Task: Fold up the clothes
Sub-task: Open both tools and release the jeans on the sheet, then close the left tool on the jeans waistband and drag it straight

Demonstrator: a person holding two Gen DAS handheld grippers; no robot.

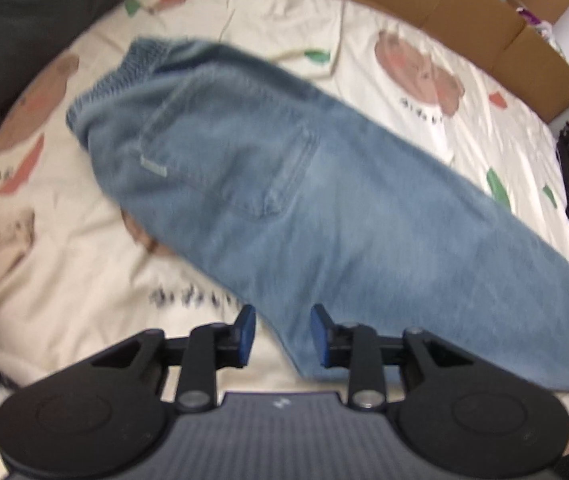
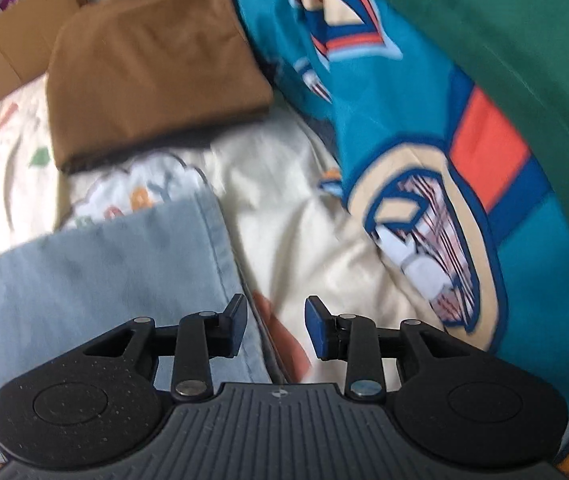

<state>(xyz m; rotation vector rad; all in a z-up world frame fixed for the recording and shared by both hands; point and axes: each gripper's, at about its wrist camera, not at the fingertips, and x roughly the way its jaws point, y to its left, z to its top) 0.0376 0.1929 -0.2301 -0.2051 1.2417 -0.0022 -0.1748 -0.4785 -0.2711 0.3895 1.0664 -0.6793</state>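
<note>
Denim jeans (image 1: 284, 184) lie flat across the cream printed bedsheet (image 1: 404, 32), waistband far left, back pocket up. Above their lower edge the left gripper (image 1: 282, 334) hangs parted and empty. Only the right wrist view shows the jeans' hem, a folded brown garment (image 2: 152, 64) and a teal patterned blanket (image 2: 424, 160); there the right gripper (image 2: 274, 326) also gapes wide, holding nothing. Cardboard boxes (image 1: 464, 12) border the bed.

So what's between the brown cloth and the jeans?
In the right wrist view, a strip of the cream bedsheet with a white printed cloth lies between the brown cloth and the jeans.
</note>
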